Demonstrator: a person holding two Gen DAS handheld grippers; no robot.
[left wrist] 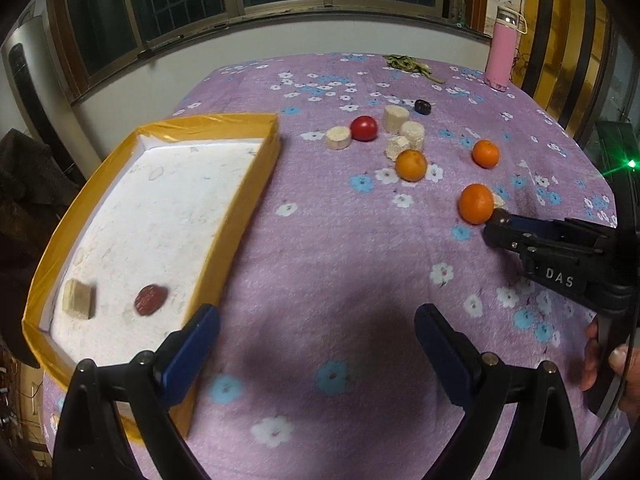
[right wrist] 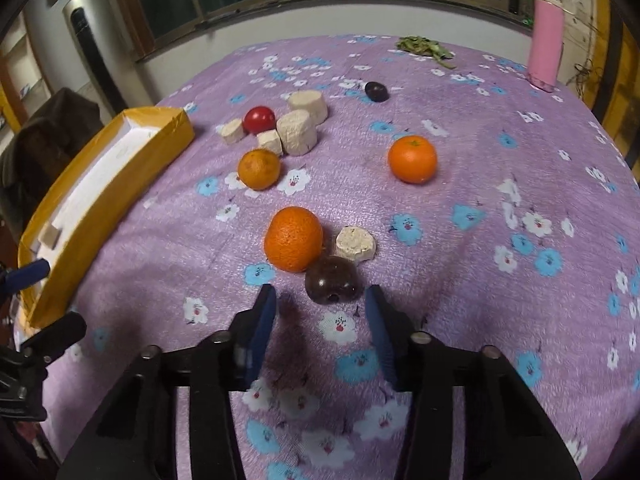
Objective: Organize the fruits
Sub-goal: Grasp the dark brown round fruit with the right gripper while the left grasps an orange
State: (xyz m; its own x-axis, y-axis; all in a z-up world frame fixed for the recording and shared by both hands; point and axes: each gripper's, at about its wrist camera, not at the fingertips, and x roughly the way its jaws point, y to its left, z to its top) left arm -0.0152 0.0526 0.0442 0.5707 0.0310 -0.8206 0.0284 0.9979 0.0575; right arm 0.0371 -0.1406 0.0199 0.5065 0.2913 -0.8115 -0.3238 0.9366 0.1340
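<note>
In the right wrist view my right gripper [right wrist: 320, 293] stands open low over the purple flowered cloth. A dark purple round fruit [right wrist: 331, 284] lies just ahead of its blue pads [right wrist: 264, 316], with a gap on the left side. Right behind it sit an orange [right wrist: 293, 239] and a beige disc [right wrist: 356, 243]. Two more oranges [right wrist: 259, 169] [right wrist: 413, 159] and a red fruit [right wrist: 259, 119] lie farther back. My left gripper [left wrist: 318, 330] is wide open and empty beside the yellow-rimmed tray [left wrist: 236, 216], which holds a dark red fruit [left wrist: 150, 299] and a beige block [left wrist: 79, 298].
Several beige cylinders [right wrist: 297, 133] cluster near the red fruit. Another dark fruit [right wrist: 376, 91], green scraps [right wrist: 424, 46] and a pink bottle [right wrist: 546, 40] stand at the far side. A hand [left wrist: 608, 364] holds the right gripper [left wrist: 498, 226] at the right edge.
</note>
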